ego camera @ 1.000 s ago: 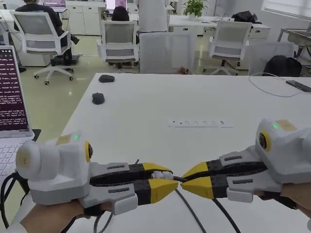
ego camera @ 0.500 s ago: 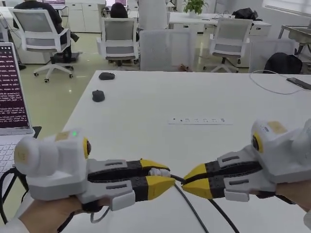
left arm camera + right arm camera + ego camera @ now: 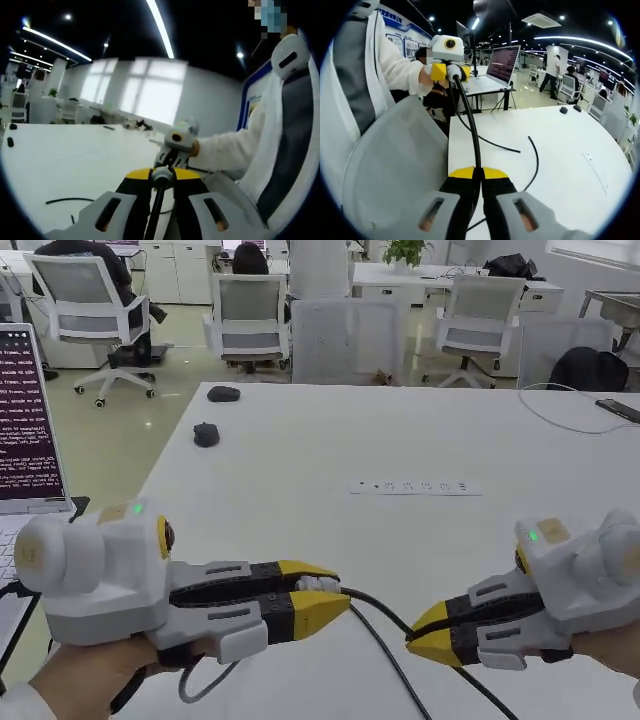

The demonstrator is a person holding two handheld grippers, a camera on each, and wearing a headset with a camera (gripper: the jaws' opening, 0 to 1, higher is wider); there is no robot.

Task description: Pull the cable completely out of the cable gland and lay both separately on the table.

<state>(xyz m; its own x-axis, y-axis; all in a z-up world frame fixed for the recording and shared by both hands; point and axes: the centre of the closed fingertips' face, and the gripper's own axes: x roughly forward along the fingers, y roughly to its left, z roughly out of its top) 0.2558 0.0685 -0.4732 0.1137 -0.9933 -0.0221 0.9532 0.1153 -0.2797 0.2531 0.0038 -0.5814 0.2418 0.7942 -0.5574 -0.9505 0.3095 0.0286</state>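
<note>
My left gripper [image 3: 335,595] is shut on the white cable gland [image 3: 308,585], which sits between its yellow tips. A black cable [image 3: 375,605] runs out of the gland to the right and into my right gripper [image 3: 415,632], which is shut on it. A stretch of bare cable spans the gap between the two grippers, low over the white table [image 3: 400,440]. In the right gripper view the cable [image 3: 467,115] rises from the shut jaws to the gland [image 3: 454,72]. In the left gripper view the gland [image 3: 162,175] sits between the yellow tips.
A laptop [image 3: 25,420] stands at the left edge. Two dark computer mice [image 3: 206,435] [image 3: 223,393] lie far left on the table and a white strip [image 3: 415,486] mid-table. More black cable [image 3: 535,155] trails on the table. Office chairs [image 3: 245,315] stand beyond.
The grippers have drawn apart: the right one moved right and down with the cable, so a longer stretch of cable shows between it and the gland.
</note>
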